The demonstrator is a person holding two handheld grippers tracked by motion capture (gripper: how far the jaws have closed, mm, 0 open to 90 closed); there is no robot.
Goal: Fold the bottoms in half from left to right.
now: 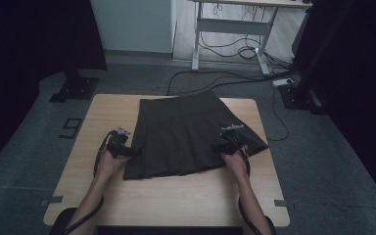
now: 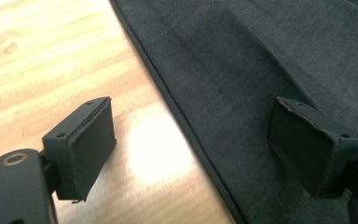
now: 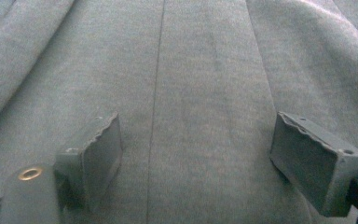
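A dark grey pleated skirt (image 1: pixel 186 134) lies flat on the wooden table (image 1: pixel 176 196), waistband at the far side. My left gripper (image 1: pixel 127 151) sits at the skirt's left side edge, jaws wide apart. In the left gripper view its jaws straddle that edge (image 2: pixel 177 116): one fingertip (image 2: pixel 81 149) over bare wood, the other over the cloth, nothing pinched. My right gripper (image 1: pixel 223 147) rests over the skirt's right part. In the right gripper view its open jaws (image 3: pixel 196 154) hover above the flat fabric (image 3: pixel 191 70) beside a seam line.
Floor cables (image 1: pixel 235 76) and a white desk frame (image 1: pixel 230 29) lie beyond the table's far edge. Black stand bases (image 1: pixel 73 88) sit at the far left and far right. Bare wood runs along the near side and left of the skirt.
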